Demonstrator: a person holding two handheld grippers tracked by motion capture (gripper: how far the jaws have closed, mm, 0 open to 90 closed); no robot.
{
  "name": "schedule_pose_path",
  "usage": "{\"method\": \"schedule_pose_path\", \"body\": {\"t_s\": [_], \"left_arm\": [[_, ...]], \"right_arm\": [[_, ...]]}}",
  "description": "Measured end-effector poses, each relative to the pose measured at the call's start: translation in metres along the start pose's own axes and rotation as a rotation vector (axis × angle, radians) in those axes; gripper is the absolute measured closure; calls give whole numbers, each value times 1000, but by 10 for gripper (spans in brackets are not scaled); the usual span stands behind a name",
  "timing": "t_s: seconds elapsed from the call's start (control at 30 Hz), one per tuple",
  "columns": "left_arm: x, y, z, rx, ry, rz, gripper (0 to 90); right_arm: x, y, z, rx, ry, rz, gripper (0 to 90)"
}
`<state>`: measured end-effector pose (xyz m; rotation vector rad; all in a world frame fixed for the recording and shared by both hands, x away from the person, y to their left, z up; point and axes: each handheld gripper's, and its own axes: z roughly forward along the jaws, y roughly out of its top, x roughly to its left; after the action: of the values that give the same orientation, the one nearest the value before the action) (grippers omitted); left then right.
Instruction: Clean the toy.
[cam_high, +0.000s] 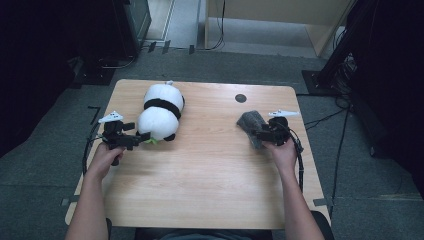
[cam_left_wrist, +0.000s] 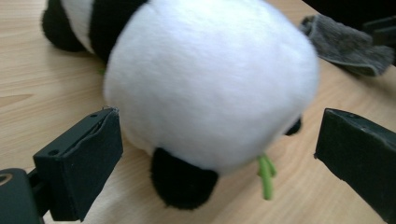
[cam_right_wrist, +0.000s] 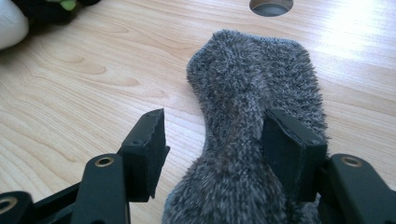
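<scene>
Risks and item count: one plush panda, one grey fuzzy sock, two grippers on one wooden bench.

High view: the panda (cam_high: 160, 114) is seen lying at the bench's (cam_high: 210, 190) left rear, with the left gripper (cam_high: 140, 138) at its near end; the sock (cam_high: 251, 125) lies at the right, under the right gripper (cam_high: 259, 134); one round hole (cam_high: 240, 98) is counted in the benchtop.
Left gripper view: the jaws are spread wide on either side of the panda's (cam_left_wrist: 210, 88) rounded end, untouched by the pads; a soft, round body could be squeezed out sideways if closed on too shallowly, and one green sprig (cam_left_wrist: 266, 175) could be snagged.
Right gripper view: the sock (cam_right_wrist: 254, 107) lies between half-parted jaws, one pad against the pile, the other apart, so it is judged unclamped; a lift now could let it slide free.
</scene>
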<state>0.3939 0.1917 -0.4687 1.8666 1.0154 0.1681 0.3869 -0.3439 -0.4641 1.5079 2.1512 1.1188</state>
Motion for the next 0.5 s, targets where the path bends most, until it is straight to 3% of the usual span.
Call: {"method": "schedule_pose_path", "body": {"t_s": [0.23, 0.5], "left_arm": [[-17, 11, -9, -21, -16, 29, 8], [-46, 23, -8, -31, -43, 82, 8]], "right_arm": [[16, 1, -11, -7, 17, -32, 407], [34, -1, -19, -10, 55, -71, 408]]}}
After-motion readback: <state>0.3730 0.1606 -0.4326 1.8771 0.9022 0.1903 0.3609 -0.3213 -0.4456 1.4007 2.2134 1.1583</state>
